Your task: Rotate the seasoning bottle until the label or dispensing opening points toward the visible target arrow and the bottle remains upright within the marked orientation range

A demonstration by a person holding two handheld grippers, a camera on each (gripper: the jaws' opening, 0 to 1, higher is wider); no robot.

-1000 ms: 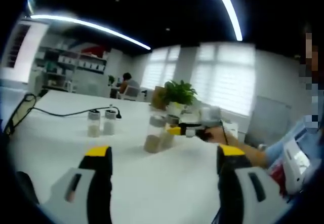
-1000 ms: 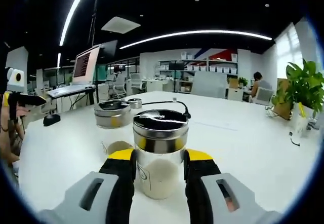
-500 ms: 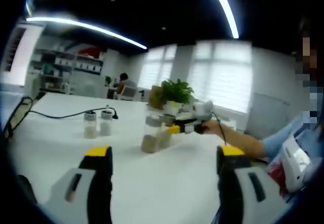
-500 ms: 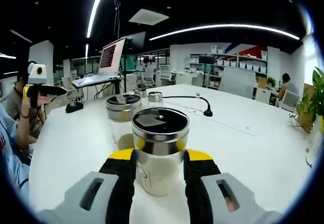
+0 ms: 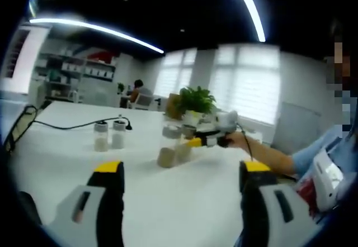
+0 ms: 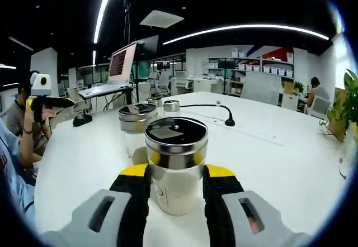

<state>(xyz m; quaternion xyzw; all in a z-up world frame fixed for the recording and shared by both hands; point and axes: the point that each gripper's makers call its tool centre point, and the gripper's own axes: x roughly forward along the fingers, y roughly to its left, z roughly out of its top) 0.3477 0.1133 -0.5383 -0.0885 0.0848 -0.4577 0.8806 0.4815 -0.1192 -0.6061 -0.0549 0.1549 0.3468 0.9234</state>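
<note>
right gripper (image 6: 175,183) clamps upright seasoning bottle (image 6: 176,169) holding pale powder.

On the table (image 6: 268,163), the seasoning bottle (image 6: 175,171) stands just before a second jar (image 6: 137,132).

Upright seasoning bottle (image 6: 176,166) between right gripper (image 6: 176,183) fingers

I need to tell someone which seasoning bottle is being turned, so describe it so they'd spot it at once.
On the big white table, look at the near edge where the right gripper reaches in. The seasoning bottle stands upright between its yellow-tipped jaws: clear glass, pale powder inside, a shiny metal lid. Unlike the similar jar just behind it, this one is clamped.
</note>
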